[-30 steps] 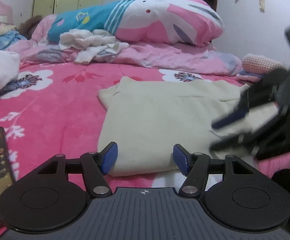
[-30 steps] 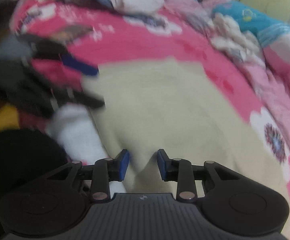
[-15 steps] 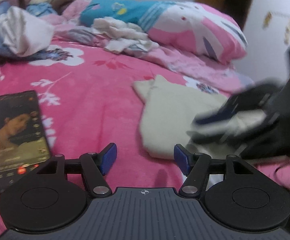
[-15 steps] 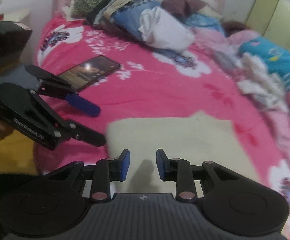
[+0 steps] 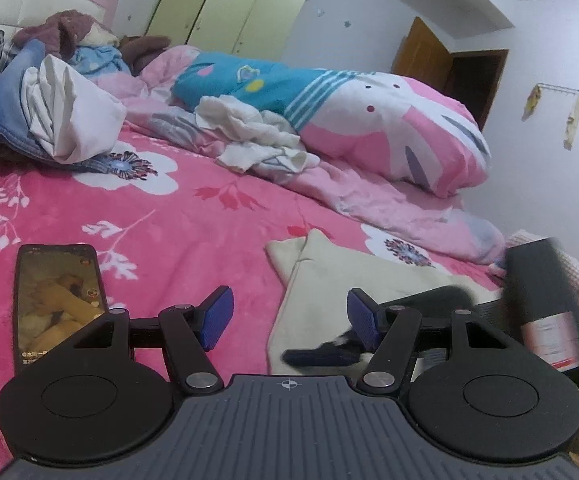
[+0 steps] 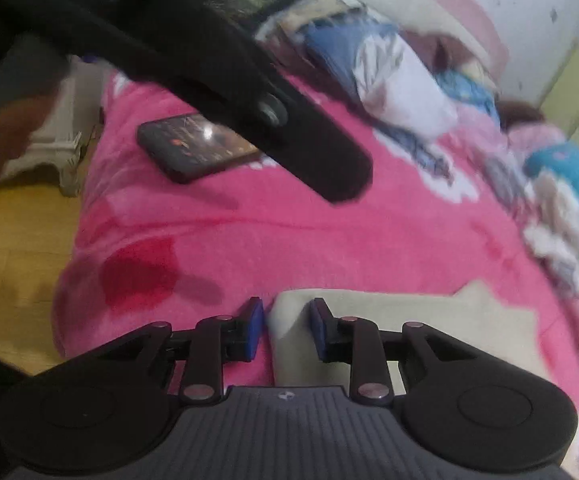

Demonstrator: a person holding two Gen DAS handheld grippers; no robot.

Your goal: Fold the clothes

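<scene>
Left wrist view: left tongs [image 5: 289, 316] spread wide, nothing between the pads, hanging over the pink bed cover [image 5: 193, 224] just short of the near-left edge of the cream garment [image 5: 353, 276]. The garment lies flat on the bed w/ straight edges & a pointed corner at the far left; looks at least partly folded, but how many layers I can't tell. A phone [image 5: 59, 300] lies screen-up on the cover, left of the tongs, well apart from the garment. Further back: a rumpled white cloth [image 5: 257, 140], a pile of jeans & white fabric [image 5: 49, 120], a rolled-up quilt [image 5: 329, 104]. The right tool shows low on the right, blurred, over the garment's near side.

Right wrist view: right tongs [image 6: 285, 328] narrow but not closed, pads standing either side of the garment's near-left corner [image 6: 409, 320]. Picture is smeared, so whether the pads touch cloth I can't say; no pinch visible. The left tool crosses the top of the view, dark & blurred, w/ the phone [image 6: 193, 148] beyond it.

Step in hand, my guess: either lining up on the near edge for another fold, or letting go after one; the scene fits both. If a fold is coming, it needs the right pads to close on that corner & the left to take the same edge further along, so both lift evenly & the layers don't slip. The loose clothes at the back look unfolded.
</scene>
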